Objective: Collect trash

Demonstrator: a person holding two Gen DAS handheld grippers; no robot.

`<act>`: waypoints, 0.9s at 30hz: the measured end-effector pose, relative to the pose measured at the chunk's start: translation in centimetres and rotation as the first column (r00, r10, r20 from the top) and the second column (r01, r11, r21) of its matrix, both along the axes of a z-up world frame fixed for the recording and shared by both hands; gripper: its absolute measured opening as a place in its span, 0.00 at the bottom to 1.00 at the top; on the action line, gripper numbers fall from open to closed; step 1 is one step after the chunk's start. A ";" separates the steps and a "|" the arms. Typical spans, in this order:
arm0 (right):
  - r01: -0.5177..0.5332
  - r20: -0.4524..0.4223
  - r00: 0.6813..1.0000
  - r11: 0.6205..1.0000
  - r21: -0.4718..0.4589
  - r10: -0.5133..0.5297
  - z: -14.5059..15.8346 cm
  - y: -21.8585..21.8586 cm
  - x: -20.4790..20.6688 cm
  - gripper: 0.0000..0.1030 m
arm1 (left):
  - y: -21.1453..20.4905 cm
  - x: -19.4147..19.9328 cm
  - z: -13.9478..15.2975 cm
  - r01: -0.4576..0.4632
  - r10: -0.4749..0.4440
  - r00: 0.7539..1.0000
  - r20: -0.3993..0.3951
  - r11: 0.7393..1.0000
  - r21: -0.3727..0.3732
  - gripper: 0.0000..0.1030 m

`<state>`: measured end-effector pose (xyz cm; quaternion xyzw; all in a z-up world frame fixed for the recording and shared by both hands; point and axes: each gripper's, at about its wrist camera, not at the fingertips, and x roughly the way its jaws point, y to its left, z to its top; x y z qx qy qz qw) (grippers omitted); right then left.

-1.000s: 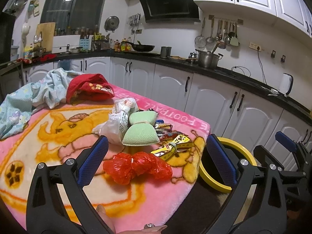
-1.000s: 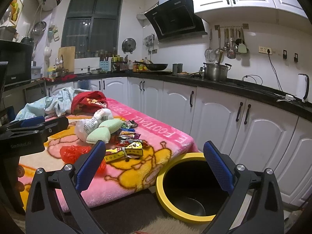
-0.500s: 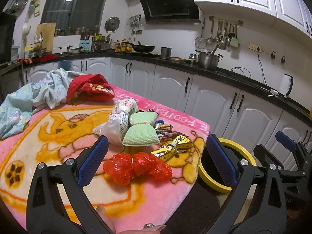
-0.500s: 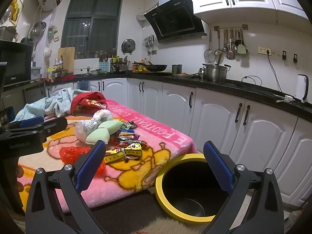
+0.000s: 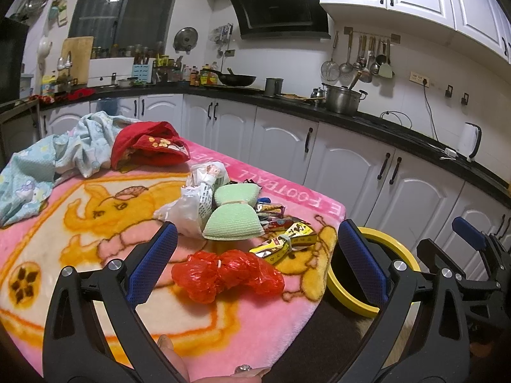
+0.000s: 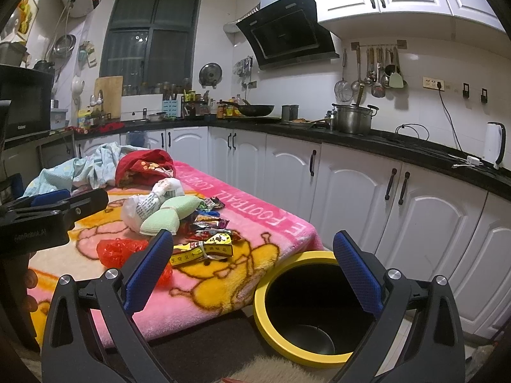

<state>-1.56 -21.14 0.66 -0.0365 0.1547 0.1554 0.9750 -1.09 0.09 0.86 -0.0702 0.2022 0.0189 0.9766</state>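
Both hand-held grippers held open and empty above the trash-strewn worktop — no change from the earlier frames.

The left hand-held gripper (image 5: 257, 266) is held level over the near edge of the blanket-covered worktop (image 5: 80, 255), jaws spread wide around a red plastic bag (image 5: 227, 275) without touching it. Beyond lie a yellow wrapper bundle (image 5: 284, 242), a green sponge (image 5: 234, 214) and a white plastic bag (image 5: 194, 204). The right hand-held gripper (image 6: 252, 273) is likewise wide open and grips nothing — poised between the worktop's corner and the yellow-rimmed bin (image 6: 287, 261) on the floor. Poses and trash are unmoved.
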 end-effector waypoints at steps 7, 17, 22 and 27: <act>-0.022 -0.010 1.000 1.000 -0.006 0.022 -0.3 0.3 0.3 0.94 | 0.9 0.1 -0.4 -0.011 0.011 1.000 -0.011 1.000 -0.018 0.90; -0.130 -0.070 0.989 0.991 -0.042 0.127 -0.9 3.2 2.2 0.94 | 3.4 0.5 -1.3 -0.063 0.062 0.998 -0.026 0.997 -0.050 0.90; -0.177 -0.084 0.981 0.983 -0.039 0.173 -0.8 4.9 4.3 0.94 | 4.9 0.9 -1.9 -0.103 0.101 0.994 -0.045 0.993 -0.055 0.90; -0.217 -0.083 0.974 0.975 -0.054 0.212 -0.7 6.3 6.9 0.94 | 6.5 1.4 -2.9 -0.142 0.136 0.987 -0.084 0.987 -0.071 0.90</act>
